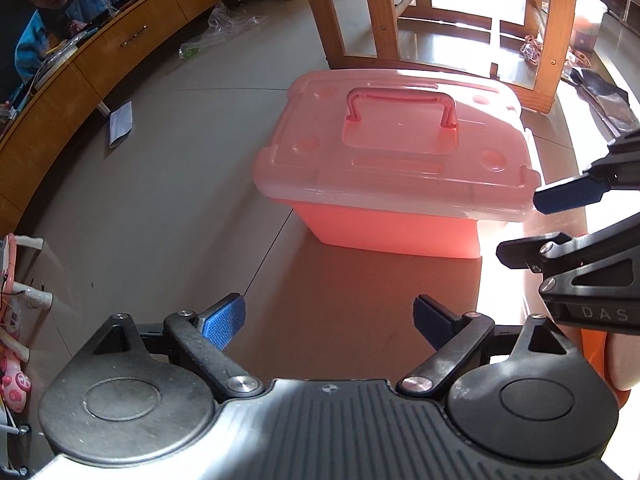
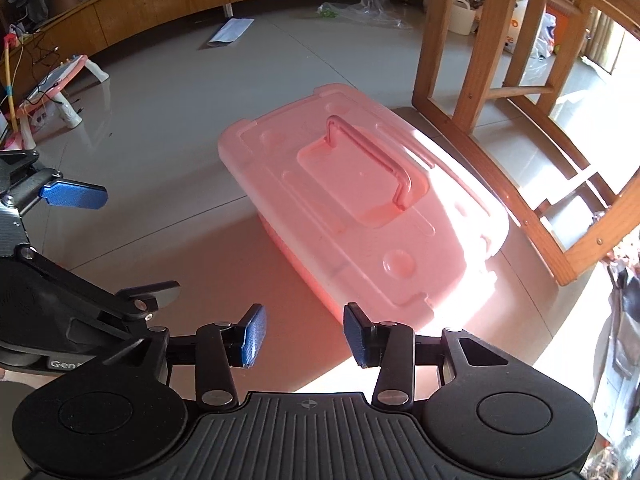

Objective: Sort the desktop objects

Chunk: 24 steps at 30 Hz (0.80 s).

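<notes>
A pink plastic storage box (image 1: 394, 168) with a translucent lid and a raised carry handle (image 1: 402, 106) sits closed on the grey tiled floor. It also shows in the right wrist view (image 2: 360, 208), with its handle (image 2: 372, 160). My left gripper (image 1: 330, 322) is open and empty, a short way in front of the box. My right gripper (image 2: 305, 336) is open and empty, close to the box's near corner. The right gripper shows at the right edge of the left wrist view (image 1: 536, 224); the left gripper shows at the left of the right wrist view (image 2: 116, 240).
A wooden chair frame (image 1: 360, 12) stands just behind the box, also in the right wrist view (image 2: 500, 80). A long wooden cabinet (image 1: 80, 76) curves along the left. A paper (image 2: 231, 31), a plastic bag (image 2: 368, 6) and a pink toy table (image 2: 60, 84) lie on the floor.
</notes>
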Tool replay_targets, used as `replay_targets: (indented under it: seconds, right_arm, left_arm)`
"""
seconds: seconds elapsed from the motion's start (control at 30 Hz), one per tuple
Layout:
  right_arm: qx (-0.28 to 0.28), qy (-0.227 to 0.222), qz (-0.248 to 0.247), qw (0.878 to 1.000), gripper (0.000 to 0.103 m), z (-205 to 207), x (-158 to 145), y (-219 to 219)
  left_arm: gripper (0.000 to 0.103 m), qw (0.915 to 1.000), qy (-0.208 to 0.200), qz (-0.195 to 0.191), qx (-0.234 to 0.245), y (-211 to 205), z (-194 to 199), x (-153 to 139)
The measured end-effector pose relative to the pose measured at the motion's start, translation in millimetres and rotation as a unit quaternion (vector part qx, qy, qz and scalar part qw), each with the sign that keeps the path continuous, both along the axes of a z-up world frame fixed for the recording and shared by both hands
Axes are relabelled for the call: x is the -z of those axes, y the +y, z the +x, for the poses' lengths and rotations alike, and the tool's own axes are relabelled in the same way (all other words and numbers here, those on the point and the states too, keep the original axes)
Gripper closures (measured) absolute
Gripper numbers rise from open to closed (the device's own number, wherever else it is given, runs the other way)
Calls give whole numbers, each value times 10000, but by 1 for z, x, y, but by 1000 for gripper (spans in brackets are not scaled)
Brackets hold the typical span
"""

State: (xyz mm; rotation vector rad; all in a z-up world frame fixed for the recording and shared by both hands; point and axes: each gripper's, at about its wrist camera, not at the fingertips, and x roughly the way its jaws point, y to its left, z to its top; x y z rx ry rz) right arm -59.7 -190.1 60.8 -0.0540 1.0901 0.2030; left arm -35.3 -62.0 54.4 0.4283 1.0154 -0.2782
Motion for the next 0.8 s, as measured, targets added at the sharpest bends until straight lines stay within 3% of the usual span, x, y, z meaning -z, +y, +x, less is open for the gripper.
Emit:
replay_targets:
  seconds: [0.57,0.8]
  right_arm:
    - [203,93,-346,9992,61,-52,14,14]
    - [239,50,-362,9990,56,-54,13,10]
  left_arm:
    - [9,9992,-52,-194,-335,11,-45,-1]
    - [2,9984,-149,-250,-483,12,-47,-1]
